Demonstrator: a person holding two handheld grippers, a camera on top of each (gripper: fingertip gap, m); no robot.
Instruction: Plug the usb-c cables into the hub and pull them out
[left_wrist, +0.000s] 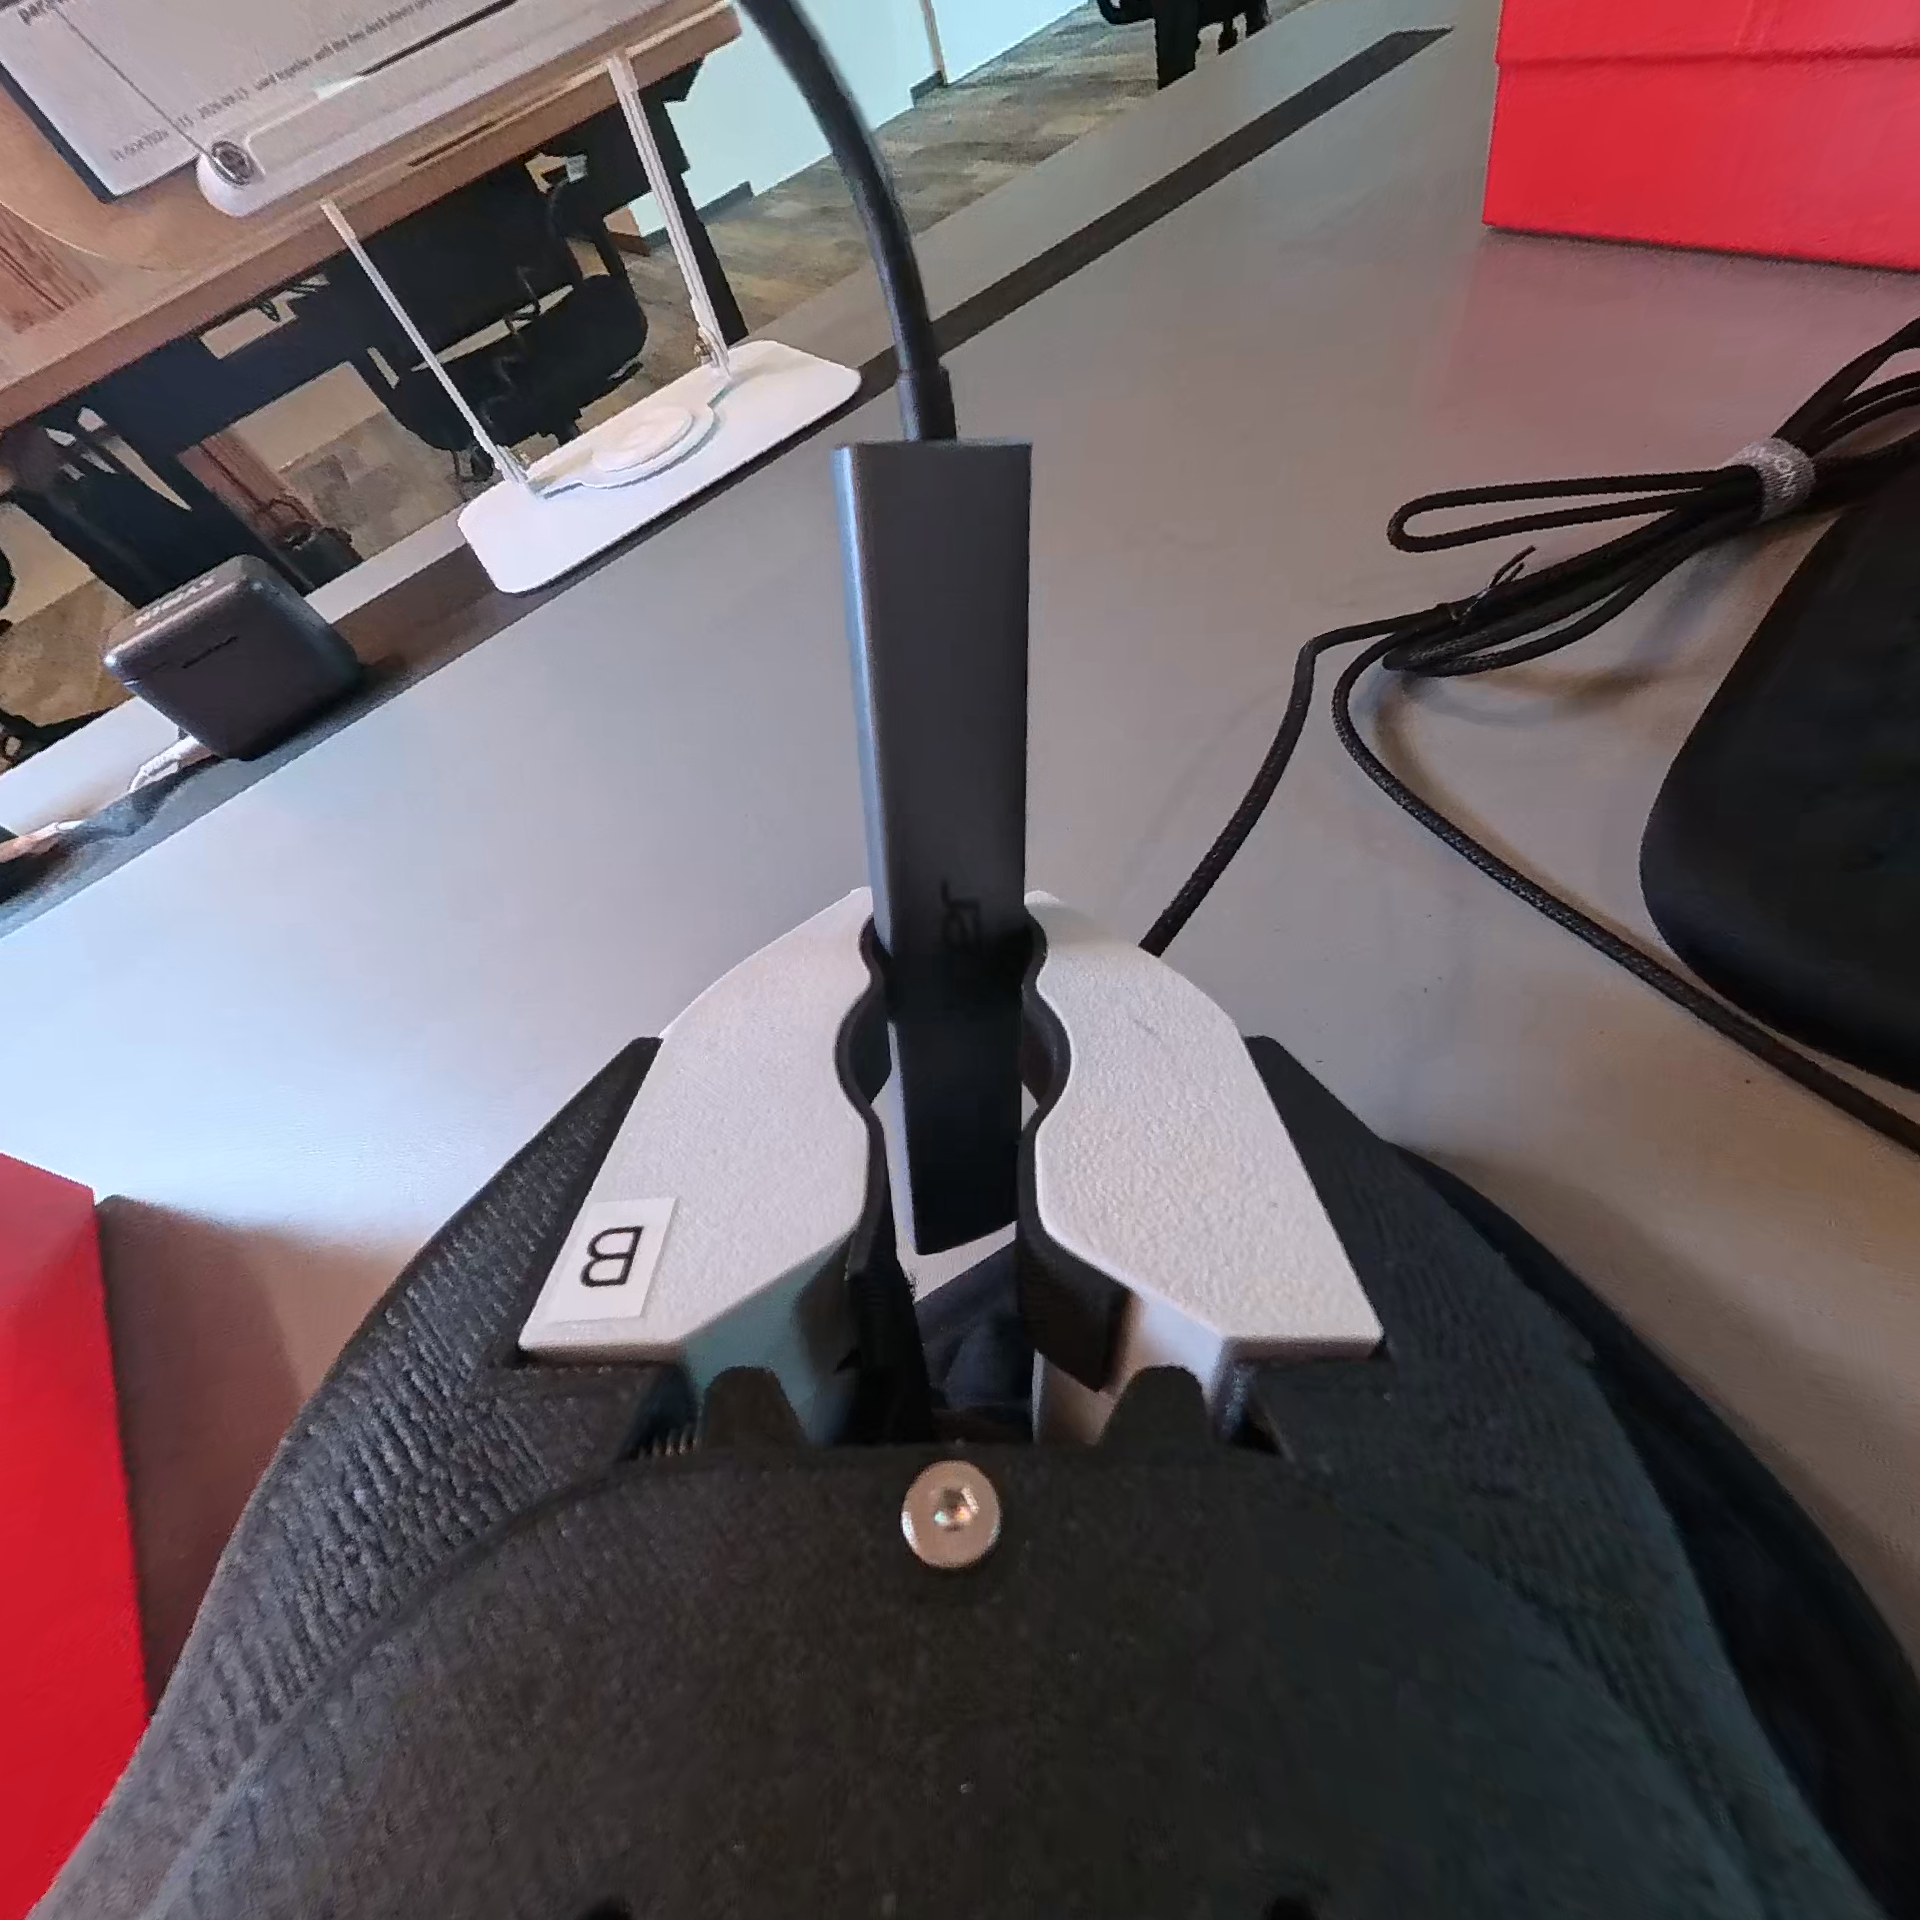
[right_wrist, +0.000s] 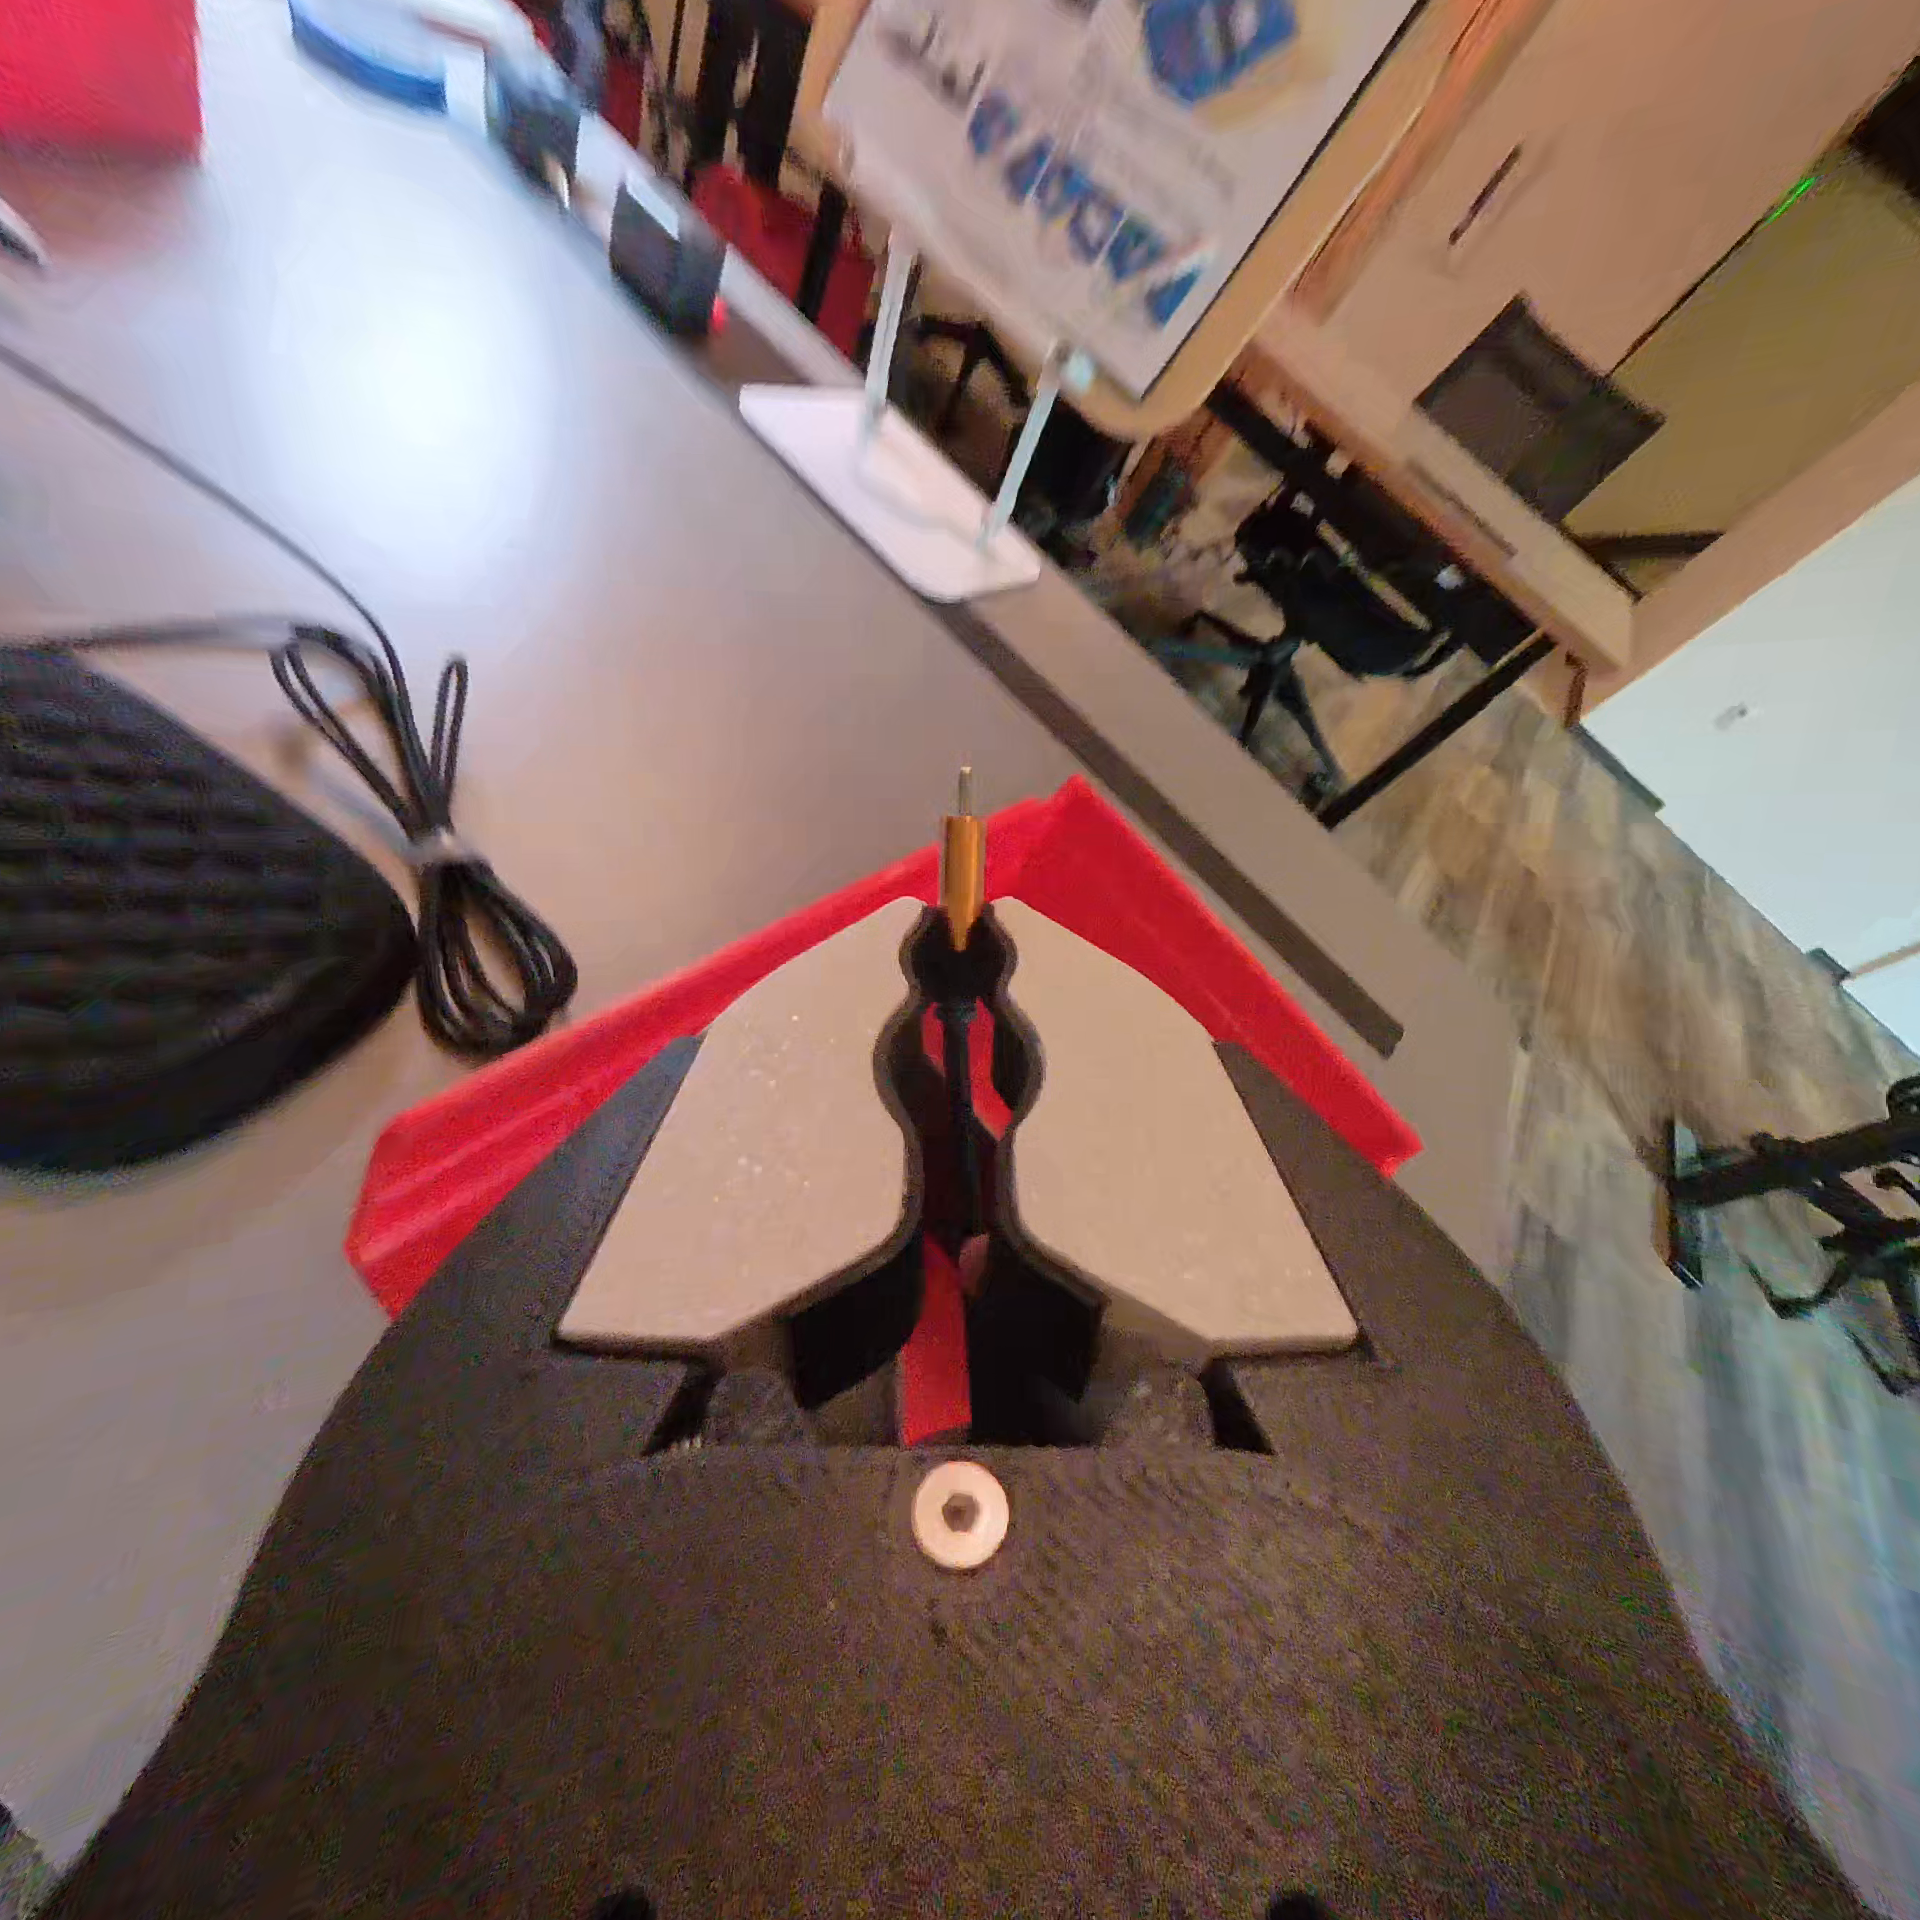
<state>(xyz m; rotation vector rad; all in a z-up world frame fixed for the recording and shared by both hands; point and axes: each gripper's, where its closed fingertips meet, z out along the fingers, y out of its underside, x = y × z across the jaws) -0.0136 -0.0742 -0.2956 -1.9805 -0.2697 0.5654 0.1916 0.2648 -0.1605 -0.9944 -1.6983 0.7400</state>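
Left gripper (left_wrist: 948, 961) clamped on the dark hub (left_wrist: 940, 727), held edge-up, projecting ahead past the fingertips, its own black lead (left_wrist: 862, 187) curving up beyond; right gripper (right_wrist: 956, 925) pinched on the usb-c cable (right_wrist: 961, 1081), gold-sleeved plug (right_wrist: 961, 868) protruding ahead, red box (right_wrist: 1143, 925) beneath, bundled black cable (right_wrist: 457, 862) lying off left

You are holding a dark grey hub (left_wrist: 940, 831) in the white-fingered, black-bodied left gripper (left_wrist: 951, 961). Ahead of the right gripper (right_wrist: 958, 935), a gold-sleeved plug (right_wrist: 959, 868) is showing against a red box (right_wrist: 1143, 935); a black braided cable bundle (right_wrist: 457, 894) is lying left.
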